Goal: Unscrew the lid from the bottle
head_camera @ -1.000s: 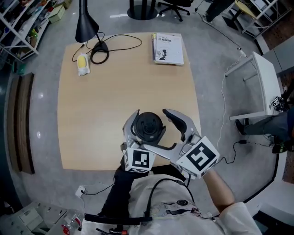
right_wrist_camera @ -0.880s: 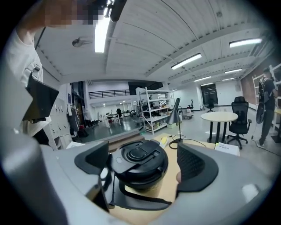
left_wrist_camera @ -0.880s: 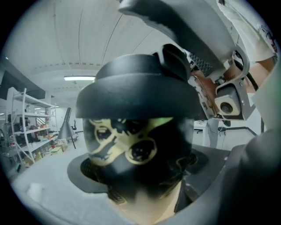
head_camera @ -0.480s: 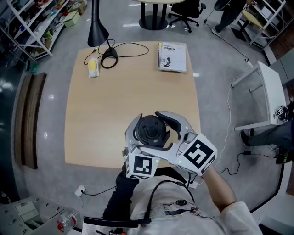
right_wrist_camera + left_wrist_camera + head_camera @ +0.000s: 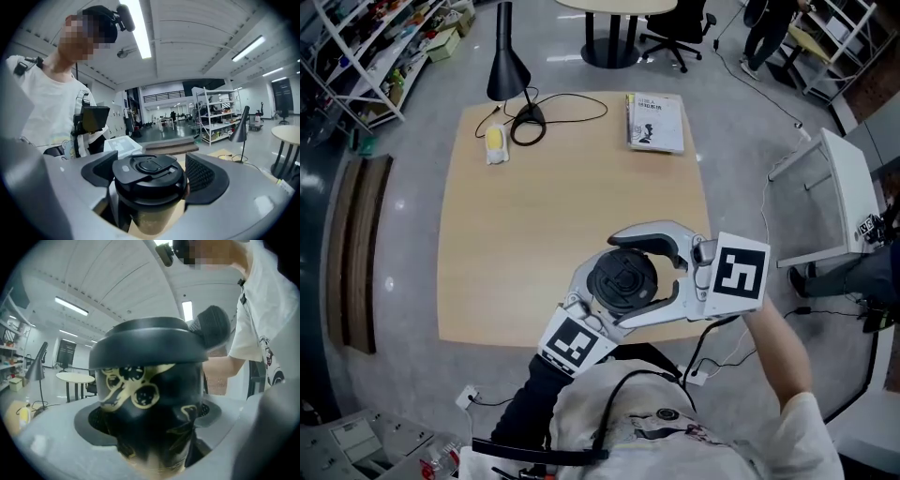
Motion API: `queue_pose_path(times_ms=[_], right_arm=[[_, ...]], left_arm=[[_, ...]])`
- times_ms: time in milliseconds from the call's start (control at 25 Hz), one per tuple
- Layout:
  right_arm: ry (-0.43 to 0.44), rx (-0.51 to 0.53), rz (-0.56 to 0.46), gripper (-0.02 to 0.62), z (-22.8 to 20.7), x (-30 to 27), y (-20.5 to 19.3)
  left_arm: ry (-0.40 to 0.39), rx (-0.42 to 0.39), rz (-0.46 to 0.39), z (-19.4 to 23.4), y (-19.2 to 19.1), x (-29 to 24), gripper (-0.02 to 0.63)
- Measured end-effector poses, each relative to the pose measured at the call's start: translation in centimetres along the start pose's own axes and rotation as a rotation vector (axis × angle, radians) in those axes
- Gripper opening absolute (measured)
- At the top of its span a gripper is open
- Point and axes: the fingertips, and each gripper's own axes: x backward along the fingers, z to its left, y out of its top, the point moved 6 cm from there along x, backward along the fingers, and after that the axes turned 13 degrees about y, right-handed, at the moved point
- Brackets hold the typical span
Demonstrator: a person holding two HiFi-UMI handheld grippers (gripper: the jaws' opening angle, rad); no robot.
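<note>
A black bottle with gold patterns (image 5: pixel 150 404) is held up over the near edge of the table, and the pads of my left gripper (image 5: pixel 150 427) press its body from both sides while its jaws are closing a little. From the head view I look down on its black lid (image 5: pixel 622 279), with the left gripper (image 5: pixel 614 292) beneath it. My right gripper (image 5: pixel 634 274) reaches in from the right and rings the lid. In the right gripper view the lid (image 5: pixel 150 171) sits between the two dark pads (image 5: pixel 202 174), which touch its rim on either side; the right gripper (image 5: pixel 151 177) is shut on it.
A wooden table (image 5: pixel 534 216) lies below. At its far edge are a book (image 5: pixel 654 122), a black lamp (image 5: pixel 508 70) with a looped cable (image 5: pixel 567 105), and a yellow object (image 5: pixel 494 142). A white side table (image 5: pixel 839 187) stands right; shelving (image 5: pixel 356 47) stands far left.
The right gripper has swung from beside the bottle to around its lid. The left gripper has shifted slightly with the bottle still in it.
</note>
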Motion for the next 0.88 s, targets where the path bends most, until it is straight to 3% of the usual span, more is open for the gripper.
queue_pose_path(times_ms=[120, 200, 320, 440, 520, 640, 800, 880], right_arm=[[-0.057, -0.02, -0.076, 0.466, -0.5, -0.3, 0.2], [-0.151, -0.004, -0.093, 0.476, -0.5, 0.6, 0.7], [-0.31, 0.004, -0.029, 0.5, -0.4, 1.4, 0.6], [-0.374, -0.014, -0.017, 0.503, -1.5, -0.6, -0.1], [-0.341, -0.025, -0.066, 0.463, -2.1, -1.8, 0.0], [-0.232, 0.003, -0.08, 0.463, -2.1, -2.2, 0.7], [0.012, 0.033, -0.04, 0.463, -1.6, -2.0, 1.6], [0.116, 0.032, -0.012, 0.463, -1.4, -2.0, 1.8]], left_arm=[[0.052, -0.013, 0.0, 0.7, 0.0, 0.1, 0.437], [0.124, -0.049, 0.006, 1.7, 0.2, 0.3, 0.437], [0.258, -0.149, 0.042, 3.5, 0.9, 0.8, 0.437], [0.331, -0.213, 0.058, 4.7, 1.4, 0.9, 0.437], [0.314, -0.222, 0.051, 4.5, 1.7, 0.9, 0.437], [0.209, -0.211, 0.023, 4.2, 2.4, 0.9, 0.437], [-0.002, -0.172, -0.006, 3.1, 3.0, 1.4, 0.437], [-0.063, -0.125, -0.014, 2.6, 3.2, 1.6, 0.437]])
